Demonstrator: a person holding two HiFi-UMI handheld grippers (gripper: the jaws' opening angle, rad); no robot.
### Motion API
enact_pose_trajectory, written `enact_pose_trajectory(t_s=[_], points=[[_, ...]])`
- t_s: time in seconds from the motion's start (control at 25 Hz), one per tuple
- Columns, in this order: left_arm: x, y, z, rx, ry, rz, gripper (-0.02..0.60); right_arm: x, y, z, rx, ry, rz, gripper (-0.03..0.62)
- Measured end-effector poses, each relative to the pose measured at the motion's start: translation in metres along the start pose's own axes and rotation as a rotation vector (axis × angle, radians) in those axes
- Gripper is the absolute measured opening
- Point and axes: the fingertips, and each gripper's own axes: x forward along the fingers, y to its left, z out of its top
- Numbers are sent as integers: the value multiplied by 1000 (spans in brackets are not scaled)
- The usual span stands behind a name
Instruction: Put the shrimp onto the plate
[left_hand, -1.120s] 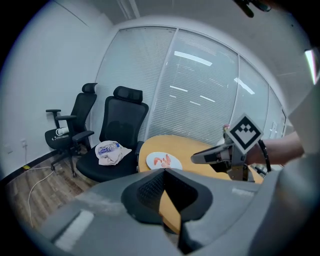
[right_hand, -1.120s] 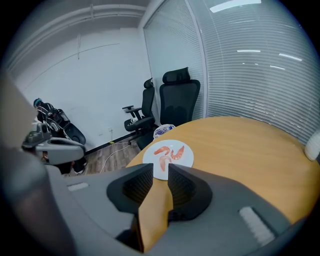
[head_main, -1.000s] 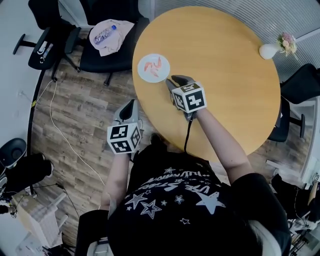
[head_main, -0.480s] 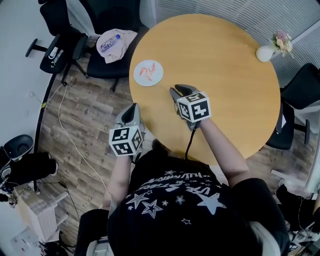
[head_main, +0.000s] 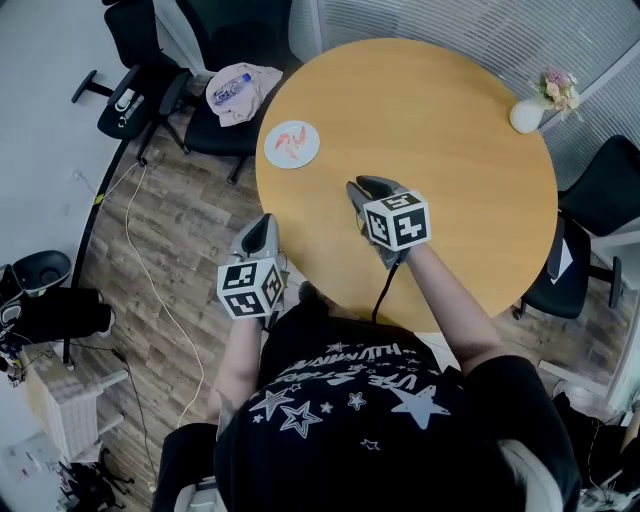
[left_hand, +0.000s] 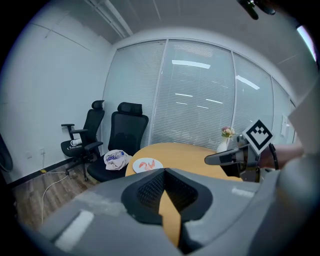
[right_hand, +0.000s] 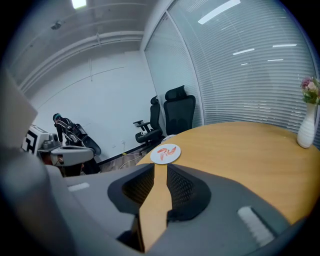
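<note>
Round wooden table (head_main: 440, 130), just a small white plate (head_main: 292, 144) near one edge and a flower vase (head_main: 527, 115) way across.

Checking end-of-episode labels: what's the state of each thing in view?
shrimp: on the plate.
plate: flat on table, near its edge.
left claw: open, empty, off the table's side.
right claw: closing, empty, over the table.
vase: upright, holding flowers.
bottle: lying on a chair.

pink shrimp (head_main: 290, 143), lying on white plate (head_main: 309, 157)
</note>
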Motion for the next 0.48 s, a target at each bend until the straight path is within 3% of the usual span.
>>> enact_pose_trajectory(t_s=[0.48], points=[[-54,-66,-30,-38,-59,81,2,-71,5,-29,-93,-3,78,75]])
